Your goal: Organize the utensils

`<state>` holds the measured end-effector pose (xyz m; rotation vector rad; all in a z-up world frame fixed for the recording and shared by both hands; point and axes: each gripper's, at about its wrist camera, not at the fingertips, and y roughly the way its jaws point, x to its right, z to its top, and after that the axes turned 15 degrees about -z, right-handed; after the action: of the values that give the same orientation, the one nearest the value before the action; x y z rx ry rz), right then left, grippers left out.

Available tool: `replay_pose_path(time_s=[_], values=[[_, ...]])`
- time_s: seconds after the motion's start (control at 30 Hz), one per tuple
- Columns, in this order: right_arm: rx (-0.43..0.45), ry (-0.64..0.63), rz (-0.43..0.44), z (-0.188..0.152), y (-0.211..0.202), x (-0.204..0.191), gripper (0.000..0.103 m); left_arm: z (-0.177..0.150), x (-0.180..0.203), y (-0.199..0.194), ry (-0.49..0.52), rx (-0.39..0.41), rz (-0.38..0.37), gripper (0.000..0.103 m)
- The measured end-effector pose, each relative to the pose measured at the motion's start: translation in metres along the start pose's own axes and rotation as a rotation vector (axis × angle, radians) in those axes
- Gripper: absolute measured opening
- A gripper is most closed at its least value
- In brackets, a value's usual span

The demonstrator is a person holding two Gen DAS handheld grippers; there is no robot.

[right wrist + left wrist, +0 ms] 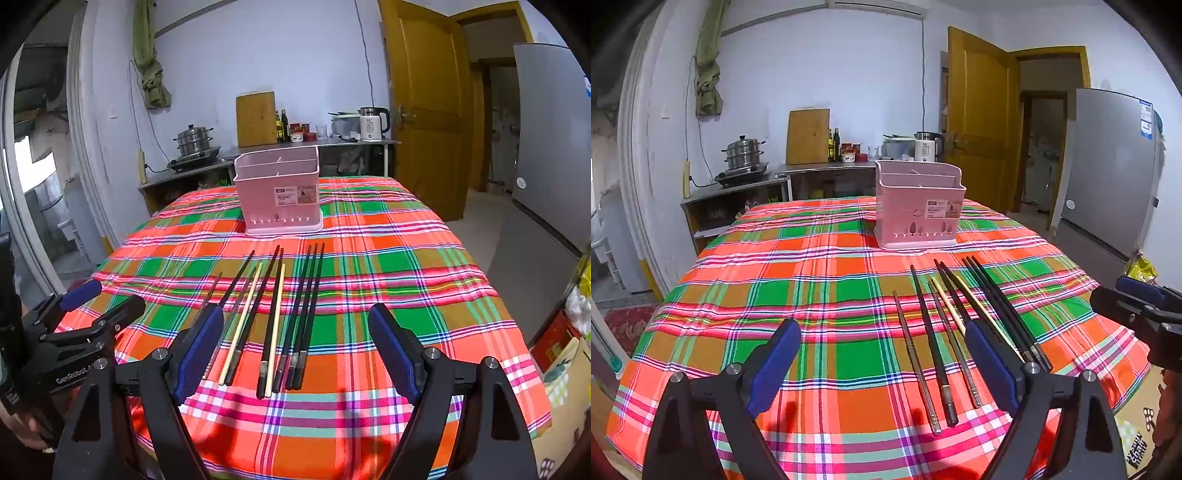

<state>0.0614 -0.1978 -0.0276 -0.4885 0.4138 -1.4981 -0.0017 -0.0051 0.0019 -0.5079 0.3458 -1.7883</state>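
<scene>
Nearest me, short of the basket: my left tongs (882,360) and right tongs (295,345) both hang above the worktop's (388,295) near edge, tilted downward.
Tongs state: both sets released, jaws spread wide, nothing between the pads; I grasp no utensil yet.
Right tongs seen from the left: they show at the right border of the left view (1137,306).
Chopsticks (273,321): in front of the basket, on my side of it, lying loose in a row on the plaid cloth, tips toward the basket.
Kinds: several black ones (308,314), two pale wooden ones (242,325), and slim metal-looking ones (916,365) leftmost in the row.
Basket (279,192): pink, standing upright beyond the chopsticks and well apart from them, divided into compartments.
Basket contents: what I can see of the compartments holds nothing; the bottoms are hidden from me.
Progress: I judge the task barely begun, nothing sorted.
Left to do: every chopstick goes into the basket, probably grouped by kind.
</scene>
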Motion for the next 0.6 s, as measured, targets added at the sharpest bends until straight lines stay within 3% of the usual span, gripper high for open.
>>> replay_pose_path(time_s=[0.6], values=[[0.012, -0.002, 0.001, 0.0024, -0.0024, -0.0011, 0.081, 0.0008, 0.0011, -0.002, 0.004, 0.01, -0.004, 0.091]])
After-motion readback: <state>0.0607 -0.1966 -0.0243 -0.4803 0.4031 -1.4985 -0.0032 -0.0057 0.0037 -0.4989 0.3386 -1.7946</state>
